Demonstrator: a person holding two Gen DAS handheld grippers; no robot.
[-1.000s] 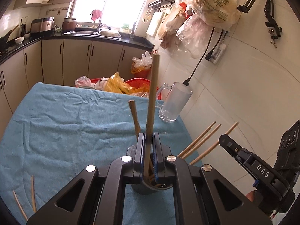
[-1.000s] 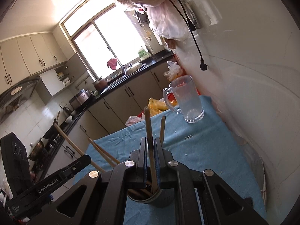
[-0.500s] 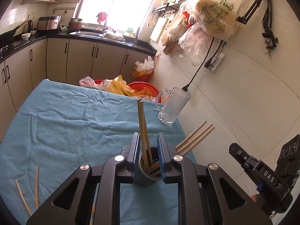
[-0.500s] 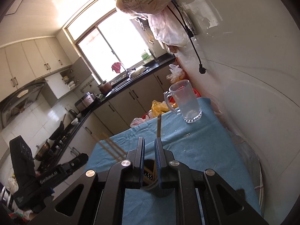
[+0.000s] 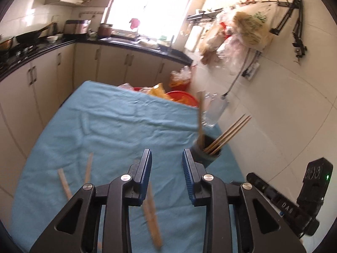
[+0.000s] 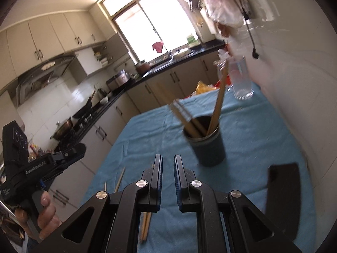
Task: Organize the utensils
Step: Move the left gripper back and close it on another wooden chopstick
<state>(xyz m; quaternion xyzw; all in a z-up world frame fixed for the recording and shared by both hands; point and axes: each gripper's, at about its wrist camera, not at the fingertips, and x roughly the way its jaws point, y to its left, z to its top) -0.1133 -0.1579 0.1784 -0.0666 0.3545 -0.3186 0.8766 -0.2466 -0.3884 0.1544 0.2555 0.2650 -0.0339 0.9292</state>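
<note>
Daylit kitchen, fisheye views, motion blur.
The window [image 5: 151, 6] is blown out white in both views and lights the room from behind the counter. Chopsticks [image 5: 152, 217] and cup [image 6: 207, 145] smear with blur; cabinets bow and the corners away from the window go black.

Cup [image 6: 208, 145] and glass mug [image 6: 241, 80] near wall.

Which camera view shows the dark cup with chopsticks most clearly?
The right wrist view: the dark cup shows its whole wall, its rim and the chopsticks inside. In the left wrist view the cup is smaller, blurred and partly hidden behind a fingertip.
</note>
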